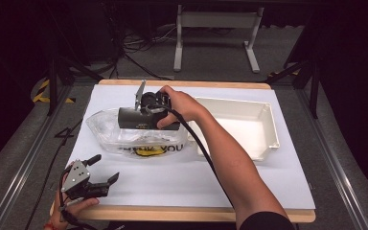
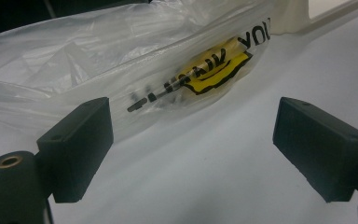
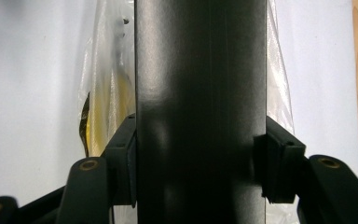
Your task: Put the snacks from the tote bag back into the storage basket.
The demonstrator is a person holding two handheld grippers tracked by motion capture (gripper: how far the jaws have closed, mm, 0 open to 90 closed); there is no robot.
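From my seat I see a pale wooden-edged table topped with a white sheet, standing on grey carpeted floor. Beyond it a white metal table frame stands on two feet, with black cables tangled beside it. Yellow-and-black hazard tape marks the floor at left. The room's edges are dark.

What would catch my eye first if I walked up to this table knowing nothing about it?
Most striking is the right gripper near the table's middle, clamped on a long black rectangular box held over a crumpled clear plastic bag with a yellow print. To its right lies an empty shallow white plastic tray. At the near left edge, the left gripper rests with jaws wide apart.
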